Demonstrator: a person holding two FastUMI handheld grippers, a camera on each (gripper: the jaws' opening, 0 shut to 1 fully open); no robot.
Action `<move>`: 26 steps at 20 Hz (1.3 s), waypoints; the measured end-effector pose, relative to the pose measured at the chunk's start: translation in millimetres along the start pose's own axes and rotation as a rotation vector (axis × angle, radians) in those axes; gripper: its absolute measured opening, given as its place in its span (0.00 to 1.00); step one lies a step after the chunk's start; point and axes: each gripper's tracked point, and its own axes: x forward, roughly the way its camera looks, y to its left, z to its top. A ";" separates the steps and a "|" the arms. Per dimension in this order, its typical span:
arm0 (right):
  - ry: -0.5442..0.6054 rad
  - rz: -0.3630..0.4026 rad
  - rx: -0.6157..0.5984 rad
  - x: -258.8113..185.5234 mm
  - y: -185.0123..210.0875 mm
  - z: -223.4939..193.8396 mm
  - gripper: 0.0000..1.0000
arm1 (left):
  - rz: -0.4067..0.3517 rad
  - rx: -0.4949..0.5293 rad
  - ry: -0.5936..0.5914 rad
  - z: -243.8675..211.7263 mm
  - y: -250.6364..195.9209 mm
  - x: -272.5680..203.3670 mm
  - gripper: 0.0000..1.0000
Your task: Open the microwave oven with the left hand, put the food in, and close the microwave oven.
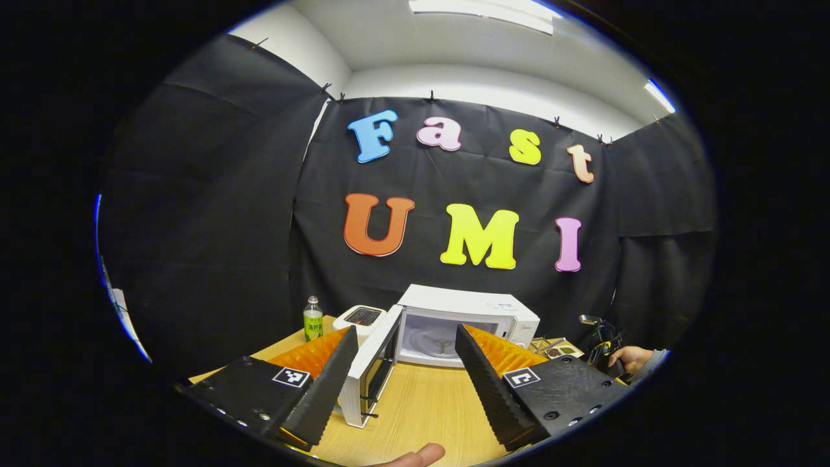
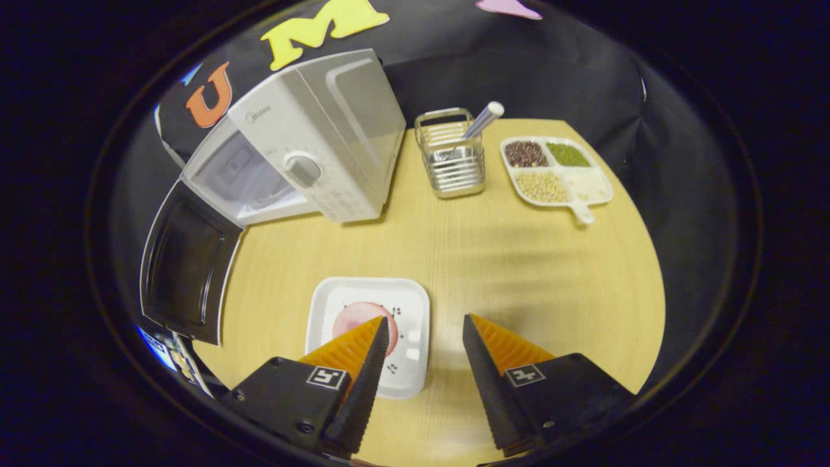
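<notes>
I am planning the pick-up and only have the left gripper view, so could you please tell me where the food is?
Observer: In the right gripper view, the food sits on a white square plate on the table, in front of the microwave.
Operator: Thank you. Is the right gripper holding the plate?
Observer: No, the right gripper is open above the table, with one finger over the plate's near edge.
Operator: Is anything standing to the microwave's right?
Observer: Yes, a wire utensil holder, and past it a divided tray of beans.
</notes>
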 end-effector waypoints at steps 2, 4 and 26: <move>0.061 0.026 0.019 13.5 -1.0 -8.1 0.53 | -0.014 0.013 -0.014 5.6 -4.1 -2.8 0.92; 0.098 0.057 0.040 19.6 -0.1 -11.5 0.57 | -0.031 0.011 -0.018 7.5 -10.4 -8.0 0.92; 0.341 0.249 0.104 23.9 8.5 -39.9 0.03 | -0.101 0.123 -0.036 4.5 -39.9 -14.5 0.92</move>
